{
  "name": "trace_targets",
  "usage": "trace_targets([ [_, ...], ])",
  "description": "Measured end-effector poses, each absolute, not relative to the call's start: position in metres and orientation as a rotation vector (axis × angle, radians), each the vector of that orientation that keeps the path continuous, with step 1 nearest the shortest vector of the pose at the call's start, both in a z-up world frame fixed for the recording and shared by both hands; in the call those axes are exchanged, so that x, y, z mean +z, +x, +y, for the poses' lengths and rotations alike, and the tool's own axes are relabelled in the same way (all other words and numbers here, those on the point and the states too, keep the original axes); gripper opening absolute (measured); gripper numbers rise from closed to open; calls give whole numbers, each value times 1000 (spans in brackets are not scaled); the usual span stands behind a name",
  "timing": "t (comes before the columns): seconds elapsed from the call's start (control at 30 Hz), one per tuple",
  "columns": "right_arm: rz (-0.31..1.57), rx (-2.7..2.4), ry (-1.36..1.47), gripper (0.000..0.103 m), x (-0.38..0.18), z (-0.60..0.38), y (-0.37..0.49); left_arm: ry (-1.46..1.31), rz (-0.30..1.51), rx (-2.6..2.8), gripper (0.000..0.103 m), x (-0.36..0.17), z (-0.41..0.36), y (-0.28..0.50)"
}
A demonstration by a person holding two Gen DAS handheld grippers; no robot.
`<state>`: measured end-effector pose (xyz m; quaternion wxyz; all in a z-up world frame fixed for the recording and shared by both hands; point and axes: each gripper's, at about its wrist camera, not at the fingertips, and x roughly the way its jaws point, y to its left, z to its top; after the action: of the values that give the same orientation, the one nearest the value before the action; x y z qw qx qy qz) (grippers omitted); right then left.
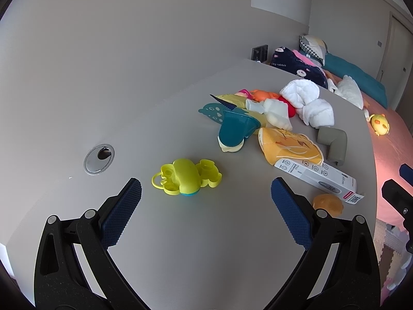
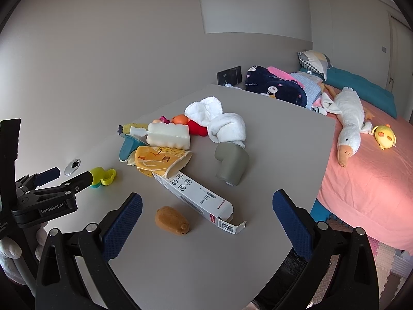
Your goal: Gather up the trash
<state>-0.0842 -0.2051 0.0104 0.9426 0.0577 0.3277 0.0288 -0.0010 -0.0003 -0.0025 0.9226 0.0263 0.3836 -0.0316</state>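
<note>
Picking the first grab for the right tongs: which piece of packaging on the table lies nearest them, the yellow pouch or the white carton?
The white carton: its open flap end points toward the right tongs, while the yellow pouch lies behind it.

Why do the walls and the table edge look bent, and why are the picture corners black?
Both wrist views use fisheye lenses: straight lines bow, as the table edge does in the right view, and the round image leaves dark corners. Lighting is soft daylight with faint shadows; the white box stays sharp in the left view.
</note>
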Motion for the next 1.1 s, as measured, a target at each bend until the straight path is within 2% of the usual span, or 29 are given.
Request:
trace_targets([
  [1.1,676,47,127,100,6,-212,-89,45,804,-79,97,-3,3,4],
])
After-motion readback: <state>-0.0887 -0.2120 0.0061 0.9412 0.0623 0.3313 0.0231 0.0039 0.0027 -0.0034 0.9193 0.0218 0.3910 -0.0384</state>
